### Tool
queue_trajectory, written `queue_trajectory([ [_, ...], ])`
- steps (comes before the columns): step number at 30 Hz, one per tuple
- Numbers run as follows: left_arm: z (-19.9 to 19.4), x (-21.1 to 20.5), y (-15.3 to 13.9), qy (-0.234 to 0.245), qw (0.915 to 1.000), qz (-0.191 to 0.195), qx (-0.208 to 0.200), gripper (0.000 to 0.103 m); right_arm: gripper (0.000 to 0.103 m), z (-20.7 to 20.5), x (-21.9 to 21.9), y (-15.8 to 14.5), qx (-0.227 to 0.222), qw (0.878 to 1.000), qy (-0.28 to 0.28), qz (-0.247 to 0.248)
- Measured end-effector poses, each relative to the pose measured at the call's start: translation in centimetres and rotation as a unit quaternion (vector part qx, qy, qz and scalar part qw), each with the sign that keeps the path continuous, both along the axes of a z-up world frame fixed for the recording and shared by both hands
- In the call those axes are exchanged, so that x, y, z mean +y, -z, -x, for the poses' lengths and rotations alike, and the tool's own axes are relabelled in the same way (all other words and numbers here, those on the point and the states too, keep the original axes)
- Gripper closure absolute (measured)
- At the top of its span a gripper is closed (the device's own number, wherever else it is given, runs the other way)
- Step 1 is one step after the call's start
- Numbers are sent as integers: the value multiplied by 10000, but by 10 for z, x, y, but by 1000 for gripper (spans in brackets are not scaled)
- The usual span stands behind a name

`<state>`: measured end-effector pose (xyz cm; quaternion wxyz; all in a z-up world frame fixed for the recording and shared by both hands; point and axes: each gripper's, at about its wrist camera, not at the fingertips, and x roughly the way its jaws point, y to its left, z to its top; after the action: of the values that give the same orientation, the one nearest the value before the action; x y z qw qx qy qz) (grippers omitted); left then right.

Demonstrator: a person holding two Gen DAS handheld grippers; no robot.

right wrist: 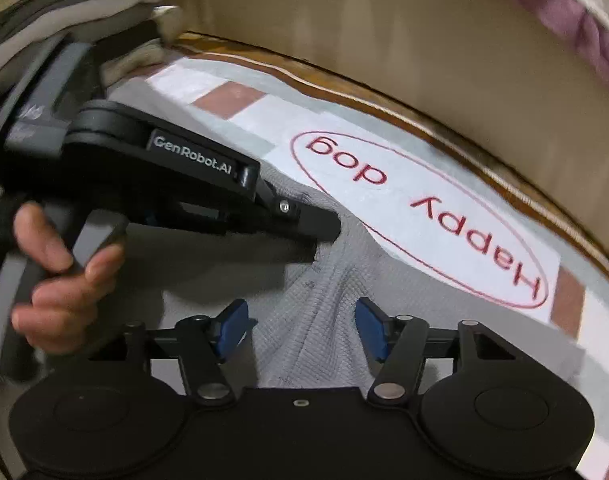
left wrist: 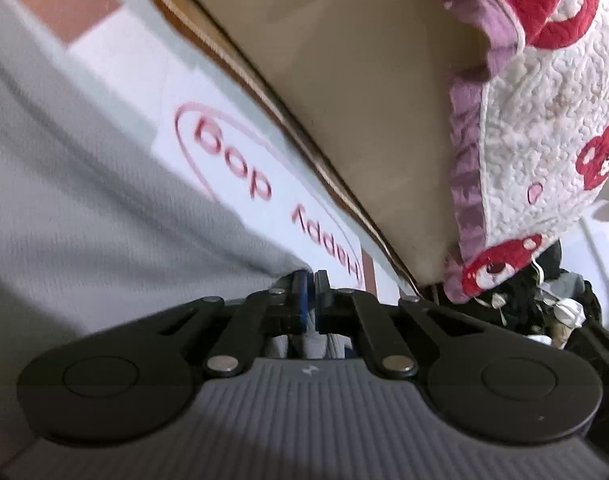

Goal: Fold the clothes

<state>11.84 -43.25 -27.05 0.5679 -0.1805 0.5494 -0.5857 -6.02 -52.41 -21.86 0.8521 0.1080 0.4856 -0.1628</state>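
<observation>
On a bed sheet [right wrist: 444, 216] printed with pale and brown squares and a red oval reading "Happy dog", a grey knit garment [right wrist: 324, 320] lies bunched and creased. Both wrist views show the sheet, its lettering upside down, and the tan headboard [right wrist: 384, 40] behind it.

Only the right wrist view shows the left gripper [right wrist: 324, 236] from the side — black, marked "GenRobot.AI", its tip pressed down onto the grey cloth near the sheet's oval. A person's hand [right wrist: 56, 280] grips its handle. A stack of folded clothes [right wrist: 64, 12] sits at the upper left, blurred.

Only the left wrist view shows a white quilted blanket [left wrist: 544, 120] with red shapes and a lilac frill, hanging at the right, and a dark heap of items [left wrist: 544, 292] below it.

Seen from its own camera, the left gripper [left wrist: 311, 280] has its blue pads pinched together on a fold of the garment [left wrist: 104, 220], which spreads away to the left.

The right gripper [right wrist: 300, 328] stands wide apart — blue pads [right wrist: 234, 320] on either side of a raised ridge of the grey cloth, which runs up between them without clearly touching either pad.
</observation>
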Motion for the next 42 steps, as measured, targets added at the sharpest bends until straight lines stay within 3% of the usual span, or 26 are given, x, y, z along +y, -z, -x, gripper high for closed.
queue_trajectory([
  [4, -2, 1, -3, -23, 9995, -251, -198, 100, 38, -7, 3, 6, 76, 9994, 201, 259],
  [6, -5, 3, -11, 60, 9990, -326, -290, 97, 46, -10, 5, 8, 107, 9987, 273, 417],
  [9, -16, 19, -37, 37, 9951, -491, -854, 91, 47, -15, 0, 6, 89, 9974, 513, 500],
  [10, -21, 29, -49, -21, 9902, -597, -1266, 81, 47, -16, -2, 4, 14, 9971, 596, 480],
  [11, -26, 41, -60, -98, 9813, -773, -1759, 73, 46, -18, -4, 2, -49, 9969, 615, 491],
  [13, -37, 65, -78, -255, 9559, -1133, -2697, 68, 46, -28, -5, 6, 115, 9968, 401, 684],
  [17, -75, 124, -82, -776, 9073, -1769, -3734, 58, 49, -41, -9, 17, 259, 9948, 48, 987],
  [18, -85, 137, -79, -961, 8955, -1974, -3872, 57, 54, -40, -12, 16, 170, 9956, 42, 926],
  [19, -95, 148, -76, -1114, 8846, -2142, -3989, 56, 70, -39, -14, 15, 96, 9963, 44, 851],
  [20, -104, 155, -73, -1231, 8775, -2225, -4065, 56, 74, -38, -17, 14, 37, 9971, 55, 762],
  [21, -112, 156, -71, -1308, 8774, -2221, -4045, 54, 75, -37, -18, 14, -9, 9974, 61, 716],
  [25, -145, 148, -60, -1444, 8961, -2036, -3671, 49, 77, -31, -15, 13, -136, 9973, 66, 716],
  [30, -151, 130, -48, -1432, 9086, -1852, -3458, 48, 70, -23, -12, 12, -240, 9971, 26, 716],
  [32, -144, 126, -47, -1283, 9005, -1893, -3698, 48, 68, -20, -11, 11, -229, 9972, -34, 715],
  [35, -131, 118, -43, -1092, 8778, -1993, -4217, 50, 63, -18, -14, 10, -177, 9976, 32, 663],
  [36, -128, 116, -41, -1028, 8703, -2014, -4376, 56, 63, -18, -14, 10, -190, 9978, 75, 632],
  [38, -123, 109, -42, -794, 8595, -2106, -4589, 102, 63, -19, -15, 12, -213, 9979, 157, 594],
  [42, -118, 104, -50, -706, 8416, -2305, -4834, 102, 63, -18, -12, 9, -367, 9957, 414, 745],
])
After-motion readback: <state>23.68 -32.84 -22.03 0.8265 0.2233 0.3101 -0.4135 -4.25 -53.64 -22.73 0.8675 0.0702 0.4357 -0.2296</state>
